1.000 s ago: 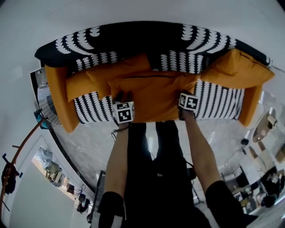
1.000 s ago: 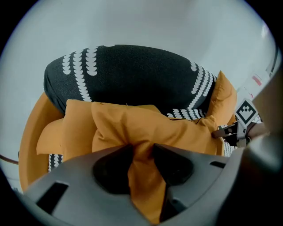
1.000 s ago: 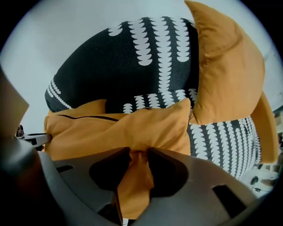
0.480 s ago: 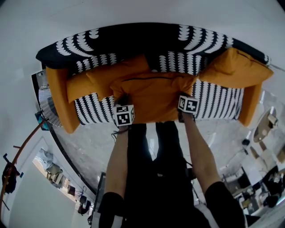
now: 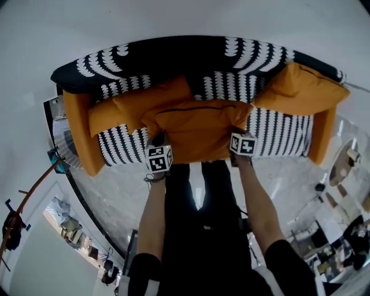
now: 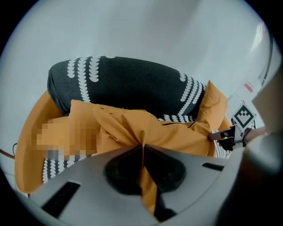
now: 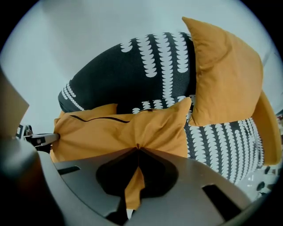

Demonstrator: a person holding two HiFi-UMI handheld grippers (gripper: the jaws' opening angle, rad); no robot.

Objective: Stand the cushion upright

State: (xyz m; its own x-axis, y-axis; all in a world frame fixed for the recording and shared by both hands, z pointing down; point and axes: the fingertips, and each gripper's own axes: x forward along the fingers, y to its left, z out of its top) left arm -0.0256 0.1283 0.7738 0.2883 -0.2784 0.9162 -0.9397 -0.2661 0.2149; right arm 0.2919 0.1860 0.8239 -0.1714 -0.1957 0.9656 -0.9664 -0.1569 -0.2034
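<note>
We look down on a patterned sofa against a plain wall

We see a pale, bare wall [image 5: 185, 14] on the far side, and against it a sofa [image 5: 173, 58] in black with white scallop rows and orange arms. The floor [image 5: 110, 191] is glossy grey marble. Clutter [image 5: 69, 222] crowds the near left and small furniture [image 5: 341, 165] stands at the right.

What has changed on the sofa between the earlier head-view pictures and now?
The left gripper and the right gripper have just been closing their jaws. Each now pinches the near edge of the middle orange cushion, with fabric bunched between the jaws. That cushion still lies on the sofa, not yet upright. The left-end cushion and the right-end cushion have not moved.
</note>
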